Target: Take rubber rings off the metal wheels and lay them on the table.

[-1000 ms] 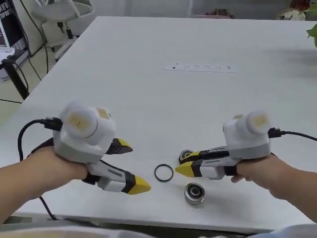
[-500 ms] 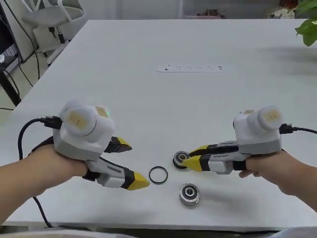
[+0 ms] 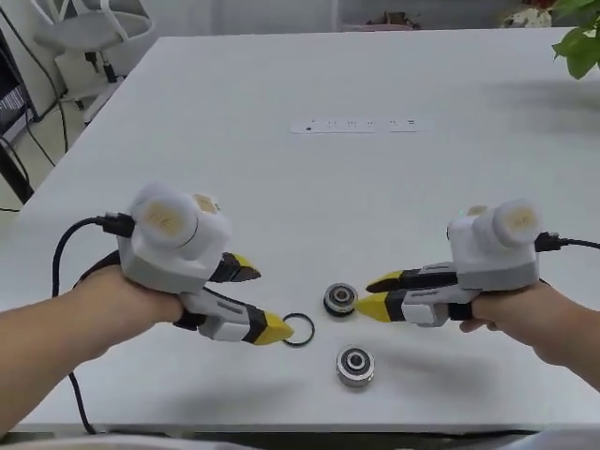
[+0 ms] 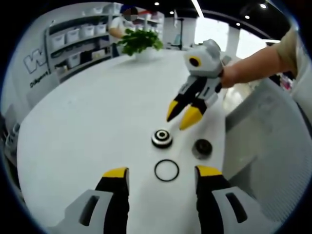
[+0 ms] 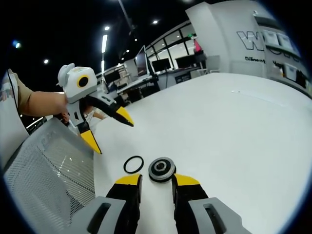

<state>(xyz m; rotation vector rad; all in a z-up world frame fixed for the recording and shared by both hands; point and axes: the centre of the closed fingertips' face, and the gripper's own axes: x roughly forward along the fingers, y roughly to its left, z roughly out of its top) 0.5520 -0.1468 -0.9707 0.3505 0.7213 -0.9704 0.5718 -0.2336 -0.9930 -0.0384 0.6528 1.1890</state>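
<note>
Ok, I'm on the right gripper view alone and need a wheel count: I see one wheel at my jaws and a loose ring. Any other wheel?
Observer: Yes, a second wheel lies beside your wheel, toward the near edge of the table.
Operator: Is it stripped?
Observer: Its rim looks like bare metal in the head view, so likely yes.
Operator: Where's the left gripper aiming?
Observer: Its own view shows the ring lying flat between its open jaws, just ahead of the tips.
</note>
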